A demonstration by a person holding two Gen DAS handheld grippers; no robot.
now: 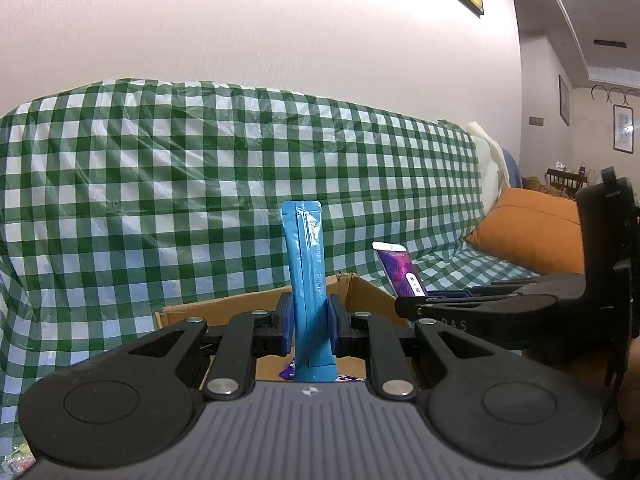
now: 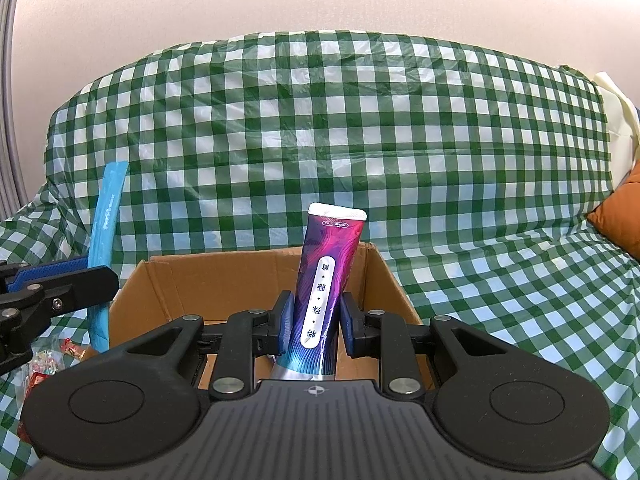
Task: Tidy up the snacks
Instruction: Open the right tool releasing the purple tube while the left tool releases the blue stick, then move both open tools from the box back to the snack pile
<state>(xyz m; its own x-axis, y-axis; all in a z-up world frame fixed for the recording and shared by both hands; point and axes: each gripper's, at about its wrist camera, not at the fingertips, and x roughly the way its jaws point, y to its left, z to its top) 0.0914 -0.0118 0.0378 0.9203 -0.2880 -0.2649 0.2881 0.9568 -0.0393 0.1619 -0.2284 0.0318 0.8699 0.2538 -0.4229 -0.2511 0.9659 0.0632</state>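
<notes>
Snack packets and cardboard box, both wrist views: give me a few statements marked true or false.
1. The left hand-held gripper holds a blue stick packet upright. True.
2. The right hand-held gripper is empty. False: a purple patterned packet stands between its pads.
3. The cardboard box is closed. False: its flaps are open.
4. A green-and-white checked cloth covers the sofa behind the box. True.
5. Both packets lie flat in the box. False: both are in the grippers, standing up above it.

Wrist cams, shared box (image 2: 256, 280) close-up
</notes>
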